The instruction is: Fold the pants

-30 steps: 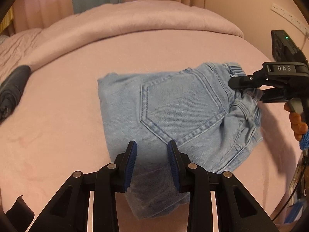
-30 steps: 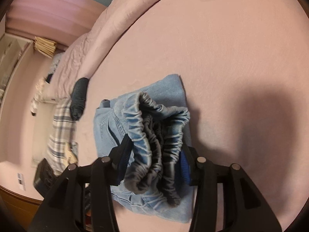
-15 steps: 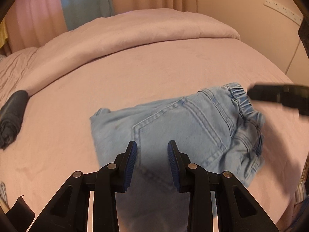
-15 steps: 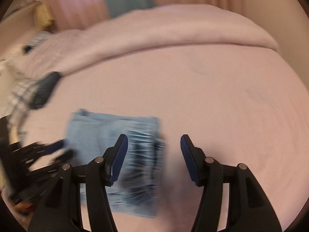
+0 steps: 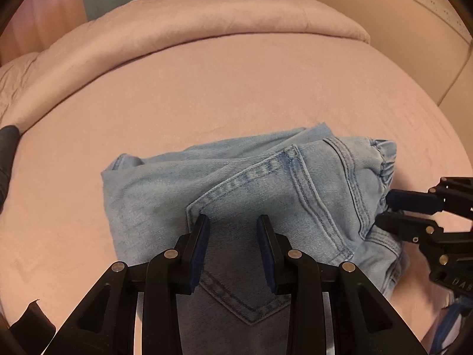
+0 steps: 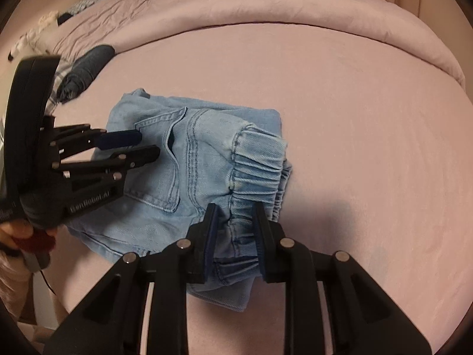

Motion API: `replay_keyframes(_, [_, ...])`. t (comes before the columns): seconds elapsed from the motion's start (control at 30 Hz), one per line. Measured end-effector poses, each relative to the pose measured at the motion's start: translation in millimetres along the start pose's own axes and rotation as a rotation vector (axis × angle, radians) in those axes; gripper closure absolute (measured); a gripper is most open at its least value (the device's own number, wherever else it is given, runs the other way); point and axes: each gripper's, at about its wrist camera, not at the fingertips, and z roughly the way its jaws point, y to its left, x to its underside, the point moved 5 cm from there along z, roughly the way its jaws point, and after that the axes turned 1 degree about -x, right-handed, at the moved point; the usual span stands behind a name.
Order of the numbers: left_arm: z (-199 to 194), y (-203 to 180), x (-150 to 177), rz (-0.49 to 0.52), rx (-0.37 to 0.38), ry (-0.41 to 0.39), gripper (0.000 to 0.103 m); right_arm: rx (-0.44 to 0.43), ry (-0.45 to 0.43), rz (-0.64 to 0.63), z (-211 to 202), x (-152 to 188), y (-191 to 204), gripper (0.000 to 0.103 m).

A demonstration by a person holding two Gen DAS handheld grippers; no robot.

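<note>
Pants: light-blue denim, folded into a compact bundle, lying mid-bed on the pink sheet; back pocket faces up, elastic waistband bunched at the end by your R side.
Left hand-held gripper: fingers spread w/ a clear gap, hovering over the pocket area; nothing pinched between the pads that you can see. In R view it comes in from the side, tips over the denim near the pocket.
Right hand-held gripper: fingers apart, waistband end sits in the gap; can't tell if the pads touch cloth.
Bed bkgd: rolled dark garment near the pink duvet, well apart from the pants.
</note>
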Motion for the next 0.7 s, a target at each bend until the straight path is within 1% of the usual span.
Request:
replay_keyframes(0.07, [-12.1, -3.8, 9.3, 0.017, -0.027, -0.020, 0.071, -0.010, -0.002, 0.004, -7.6, -1.9, 1.9, 0.077])
replay_keyframes(0.1, [-16.8, -6.6, 14.4, 0.022, -0.031, -0.028, 0.071, -0.030, -0.012, 0.017, -16.1, -2.9, 5.3, 0.073])
replay_keyframes(0.13, [-21.8, -6.3, 18.6, 0.022, -0.034, -0.037, 0.071, -0.074, -0.050, 0.039, -27.8, -9.7, 5.3, 0.071])
replay_keyframes(0.17, [-27.1, -6.1, 22.6, 0.021, -0.033, -0.043, 0.071, -0.097, -0.078, 0.049, -33.8, -8.4, 8.1, 0.069])
replay_keyframes(0.2, [-33.4, -7.1, 28.1, 0.016, -0.029, -0.050, 0.071, -0.110, -0.115, 0.051, -40.5, -16.2, 8.8, 0.069])
replay_keyframes(0.27, [-43.4, -10.1, 39.2, 0.013, -0.025, -0.050, 0.071, -0.082, -0.148, 0.037, -39.2, -30.0, 9.7, 0.068])
replay_keyframes(0.37, [-54.8, -14.5, 56.1, 0.012, -0.016, -0.052, 0.071, -0.060, -0.137, 0.047, -16.7, -50.8, 9.9, 0.068])
replay_keyframes(0.43, [-51.4, -19.4, 63.2, 0.011, -0.018, -0.035, 0.071, -0.029, -0.120, 0.050, -1.5, -57.0, 10.7, 0.068])
replay_keyframes(0.53, [-38.3, -18.7, 72.7, -0.008, -0.014, -0.008, 0.071, 0.035, -0.045, 0.059, 21.4, -54.8, 8.6, 0.068])
replay_keyframes(0.6, [-34.7, -18.5, 74.6, -0.029, -0.003, 0.000, 0.071, 0.041, -0.021, 0.083, 29.5, -51.1, 5.0, 0.067])
replay_keyframes(0.7, [-33.2, -16.6, 71.3, -0.041, 0.007, 0.003, 0.071, 0.035, -0.010, 0.102, 32.9, -53.5, 1.3, 0.064])
